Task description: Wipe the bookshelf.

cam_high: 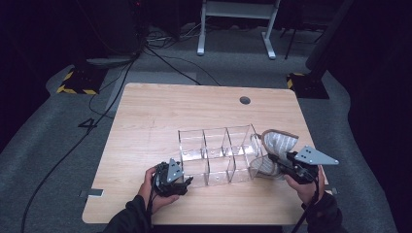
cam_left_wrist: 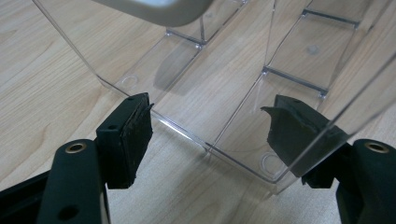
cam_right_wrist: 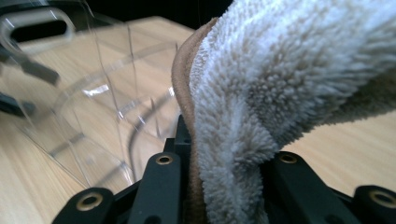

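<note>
One pale wooden desk (cam_high: 145, 111), with a round cable hole (cam_high: 245, 100) near its far edge. On it, toward the near right corner, stands a clear plastic organiser (cam_high: 216, 155) of eight open compartments in two rows. Left tool (cam_high: 187, 180), held in the person's left hand (cam_high: 154, 190), sits at the organiser's near left corner; in the left gripper view its jaws are spread to either side of that corner, the right one behind the clear wall, and whether the pads press on the plastic I cannot tell. Right tool (cam_high: 276, 162), in the right hand (cam_high: 305, 187), pinches a fluffy grey-white towel with a tan edge (cam_high: 276, 145), lifted above the desk at the organiser's right end; its jaws are pressed together on the pile. Writing: a dark "4" marked on the grey floor (cam_high: 87, 125) left of the desk; no brand or label legible on organiser or towel.
</note>
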Demonstrator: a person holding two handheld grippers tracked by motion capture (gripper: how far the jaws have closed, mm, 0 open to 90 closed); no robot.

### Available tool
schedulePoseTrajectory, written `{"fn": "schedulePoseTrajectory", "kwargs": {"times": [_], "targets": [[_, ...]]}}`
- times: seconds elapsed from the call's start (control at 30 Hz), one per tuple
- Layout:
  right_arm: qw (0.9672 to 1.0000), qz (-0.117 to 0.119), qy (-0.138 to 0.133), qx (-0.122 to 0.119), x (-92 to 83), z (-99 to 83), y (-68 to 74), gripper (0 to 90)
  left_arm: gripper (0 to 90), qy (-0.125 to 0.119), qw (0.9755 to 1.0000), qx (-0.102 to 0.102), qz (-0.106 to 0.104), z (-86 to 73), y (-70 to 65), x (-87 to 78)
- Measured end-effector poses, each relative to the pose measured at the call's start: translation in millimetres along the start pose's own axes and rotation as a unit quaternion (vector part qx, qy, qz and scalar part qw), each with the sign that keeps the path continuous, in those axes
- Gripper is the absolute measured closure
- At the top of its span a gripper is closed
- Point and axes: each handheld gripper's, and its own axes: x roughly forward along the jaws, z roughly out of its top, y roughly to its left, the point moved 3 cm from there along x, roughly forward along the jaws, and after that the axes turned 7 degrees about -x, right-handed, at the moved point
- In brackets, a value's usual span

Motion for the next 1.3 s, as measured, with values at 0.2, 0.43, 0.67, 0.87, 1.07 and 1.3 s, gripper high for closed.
{"fn": "schedulePoseTrajectory", "kwargs": {"times": [0.2, 0.43, 0.67, 0.87, 1.07, 1.3], "targets": [[0.9991, 0.022, 0.036, 0.001, 7.6, -12.5, 4.2, 73.4, 29.1, 0.000, 1.0000, 0.001, -0.001, 0.3, 0.7, 0.7], [0.9856, 0.042, 0.163, -0.014, 24.4, -43.3, 13.3, 71.6, 29.3, 0.002, 1.0000, 0.003, -0.003, -0.2, 0.6, 0.5], [0.9639, 0.095, 0.249, -0.009, 35.9, -67.8, 24.0, 61.7, 29.4, 0.004, 1.0000, 0.006, -0.006, -0.3, -0.2, 0.2], [0.9586, 0.103, 0.265, 0.002, 38.9, -71.5, 26.0, 46.6, 29.3, 0.007, 0.9999, 0.007, -0.010, -0.9, -0.3, 0.3], [0.9575, 0.100, 0.271, -0.001, 41.8, -73.7, 27.9, 44.4, 29.2, 0.008, 0.9999, 0.006, -0.012, -1.2, -0.6, 0.5], [0.9533, 0.096, 0.286, 0.007, 44.0, -71.1, 20.6, 66.2, 29.1, 0.011, 0.9998, 0.009, -0.012, -1.7, -0.7, 0.2]]}}
